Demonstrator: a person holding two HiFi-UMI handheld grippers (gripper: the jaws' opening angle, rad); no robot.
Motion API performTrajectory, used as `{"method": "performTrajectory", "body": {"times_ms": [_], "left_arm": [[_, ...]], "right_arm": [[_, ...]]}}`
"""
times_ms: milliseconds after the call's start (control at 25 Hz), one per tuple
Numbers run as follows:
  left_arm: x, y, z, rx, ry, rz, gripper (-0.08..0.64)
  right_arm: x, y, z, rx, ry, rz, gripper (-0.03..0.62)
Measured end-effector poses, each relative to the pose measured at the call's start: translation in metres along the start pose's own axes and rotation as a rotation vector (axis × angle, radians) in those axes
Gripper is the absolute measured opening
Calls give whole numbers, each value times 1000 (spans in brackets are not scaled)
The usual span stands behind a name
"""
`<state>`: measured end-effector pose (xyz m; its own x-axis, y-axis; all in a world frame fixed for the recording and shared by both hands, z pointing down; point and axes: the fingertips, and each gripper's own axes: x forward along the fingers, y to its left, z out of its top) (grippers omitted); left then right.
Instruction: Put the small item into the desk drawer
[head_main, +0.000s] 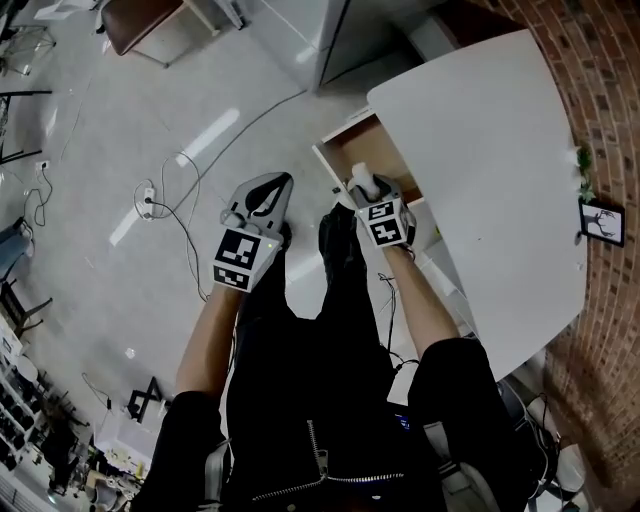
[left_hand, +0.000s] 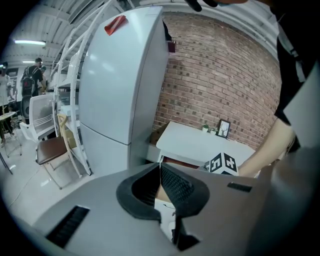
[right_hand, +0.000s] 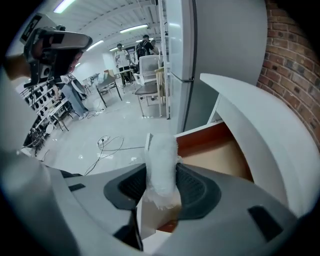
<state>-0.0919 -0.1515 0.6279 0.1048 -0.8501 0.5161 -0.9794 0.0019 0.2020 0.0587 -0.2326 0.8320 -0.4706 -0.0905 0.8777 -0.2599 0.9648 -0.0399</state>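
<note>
**Step in hand:** carry-in; the item is not yet released.

- The right gripper (right_hand: 161, 186) has its jaws clamped on the small white item (right_hand: 161, 162). It is a soft, fuzzy-looking roll standing upright between the pads.
- The item hangs over the front edge of the open drawer (right_hand: 220, 155) and is not yet down inside it.
- The left gripper (left_hand: 160, 169) has its jaws together at the tips with nothing between them. It hangs to the left of the drawer, well apart from it and idle.

**Next move (my judgement):**

- Carry the item forward past the drawer's white front panel.
- Lower it over the tan drawer floor, then part the jaws.
- The soft surface may cling to the pads, so a clean lift-off needs checking.

**Beyond the drawer:**

- The white desk (head_main: 480, 130) runs back to the brick wall (head_main: 600, 100).
- A small framed picture (head_main: 601, 222) and a small plant (head_main: 582, 165) stand at the wall edge, far from the drawer.

**Writing:**

- No writing can be read anywhere.
- The marker cube (head_main: 385, 222) carries black-and-white square patterns only.
- The red tag (left_hand: 115, 24) on the tall grey cabinet left of the drawer shows no legible print.
</note>
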Motion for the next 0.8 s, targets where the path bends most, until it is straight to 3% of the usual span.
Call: {"method": "performTrajectory", "body": {"times_ms": [360, 800], "left_arm": [[18, -1, -43, -62, 42, -9, 21], [36, 0, -89, -116, 85, 4, 23]], "right_arm": [[52, -20, -14, 34, 52, 24, 179], [116, -28, -44, 9, 148, 73, 179]]}}
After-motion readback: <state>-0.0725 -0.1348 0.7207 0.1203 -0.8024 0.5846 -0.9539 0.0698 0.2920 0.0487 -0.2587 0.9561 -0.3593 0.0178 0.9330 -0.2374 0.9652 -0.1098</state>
